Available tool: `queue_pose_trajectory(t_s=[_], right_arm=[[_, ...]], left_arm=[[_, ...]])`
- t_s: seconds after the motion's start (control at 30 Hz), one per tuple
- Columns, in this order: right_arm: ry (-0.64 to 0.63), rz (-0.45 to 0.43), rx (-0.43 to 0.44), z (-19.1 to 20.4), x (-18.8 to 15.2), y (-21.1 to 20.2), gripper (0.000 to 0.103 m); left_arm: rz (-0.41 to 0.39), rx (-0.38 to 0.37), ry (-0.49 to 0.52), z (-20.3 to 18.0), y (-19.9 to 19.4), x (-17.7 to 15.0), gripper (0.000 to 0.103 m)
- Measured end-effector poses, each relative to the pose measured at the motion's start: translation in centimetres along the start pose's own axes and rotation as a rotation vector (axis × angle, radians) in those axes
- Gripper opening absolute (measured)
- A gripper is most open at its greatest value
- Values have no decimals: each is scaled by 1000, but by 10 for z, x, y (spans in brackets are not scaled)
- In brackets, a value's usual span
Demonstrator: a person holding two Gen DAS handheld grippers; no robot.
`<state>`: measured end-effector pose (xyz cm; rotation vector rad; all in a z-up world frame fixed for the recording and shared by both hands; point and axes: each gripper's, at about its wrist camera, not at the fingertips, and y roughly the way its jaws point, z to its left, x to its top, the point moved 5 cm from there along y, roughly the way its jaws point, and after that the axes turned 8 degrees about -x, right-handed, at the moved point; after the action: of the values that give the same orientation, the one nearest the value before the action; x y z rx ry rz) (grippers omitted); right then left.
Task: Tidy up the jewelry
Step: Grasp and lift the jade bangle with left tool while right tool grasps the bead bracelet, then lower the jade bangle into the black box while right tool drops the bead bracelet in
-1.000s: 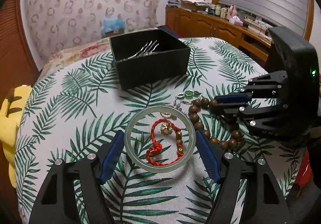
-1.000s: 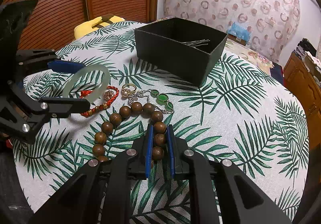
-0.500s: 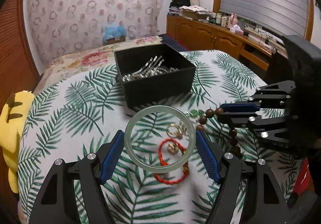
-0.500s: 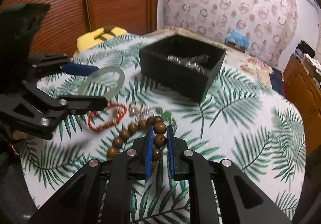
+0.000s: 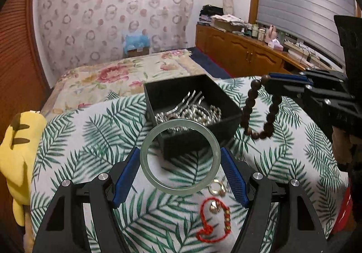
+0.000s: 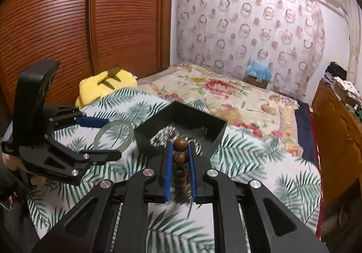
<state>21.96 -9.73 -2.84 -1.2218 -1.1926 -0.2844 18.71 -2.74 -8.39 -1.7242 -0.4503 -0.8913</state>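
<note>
My left gripper [image 5: 180, 157] is shut on a pale green jade bangle [image 5: 147, 139] and holds it in the air just in front of the black box [image 5: 226, 126]. The box holds silver jewelry [image 5: 192, 112]. My right gripper [image 6: 180, 151] is shut on a brown wooden bead bracelet [image 6: 180, 144], which hangs free beside the box's right corner in the left wrist view [image 5: 248, 103]. A red string bracelet [image 5: 213, 221] and gold rings [image 5: 216, 188] lie on the leaf-print cloth under the left gripper.
The leaf-print table cloth [image 5: 79, 139] ends at a rounded edge. A yellow plush toy [image 5: 20, 146] sits at the left edge. A flowered bed [image 6: 226, 94] lies behind the table, a wooden cabinet [image 6: 339, 135] to the right.
Both grippers rose from the cloth and moved toward the box. The bead bracelet lifted off the cloth and now hangs. The bangle left the red bracelet behind.
</note>
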Motion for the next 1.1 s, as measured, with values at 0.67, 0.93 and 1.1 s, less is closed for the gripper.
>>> queue_pose_trajectory(t_s=[0.67, 0.93, 1.1], right_arm=[[27, 21, 91, -13, 22, 61, 15], [44, 41, 91, -18, 8, 79, 19], [103, 29, 56, -40, 4, 77, 22]], left_arm=[[-17, 7, 5, 21, 25, 48, 69], [-3, -4, 5, 21, 41, 55, 69], [1, -15, 13, 18, 52, 62, 69]])
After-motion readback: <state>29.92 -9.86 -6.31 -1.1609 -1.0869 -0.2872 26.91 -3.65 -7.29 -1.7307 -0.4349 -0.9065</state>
